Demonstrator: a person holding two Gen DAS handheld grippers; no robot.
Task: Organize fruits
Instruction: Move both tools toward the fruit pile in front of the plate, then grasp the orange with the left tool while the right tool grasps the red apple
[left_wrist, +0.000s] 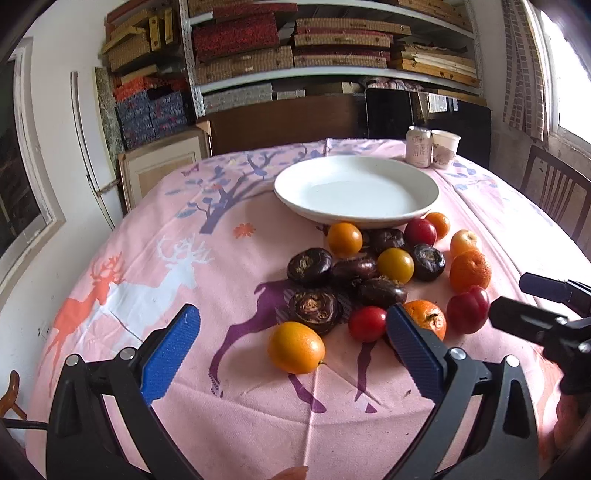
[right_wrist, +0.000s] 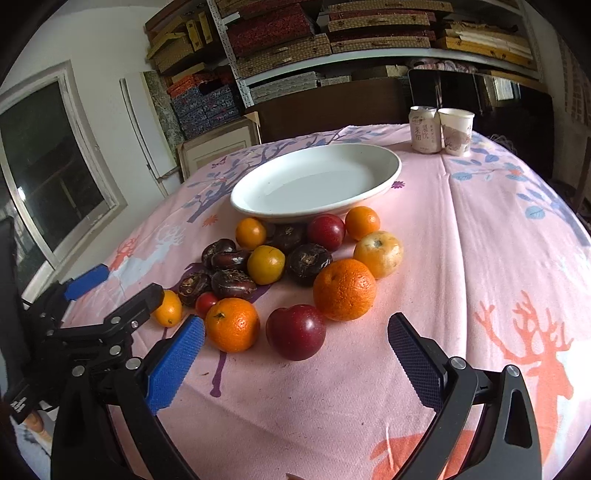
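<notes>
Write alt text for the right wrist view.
The open right gripper hovers over a pink tablecloth, empty, facing a red plum and oranges heaped before an empty white plate. The left gripper's finger shows at left.

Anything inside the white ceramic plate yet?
Nothing: the white ceramic plate shows only its bare glossy bottom. All the fruit lies on the pink tablecloth; the plate's near rim partly covers one dark fruit.

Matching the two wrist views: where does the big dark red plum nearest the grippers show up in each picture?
Left wrist view: the dark red plum lies at right of centre, on the right edge of the fruit cluster, beside the right gripper's black finger.
Right wrist view: the same plum lies at lower centre, just ahead of the open jaws.
Shared landmark: the white plate behind the fruit; the plum is on the near side of the pile.
</notes>
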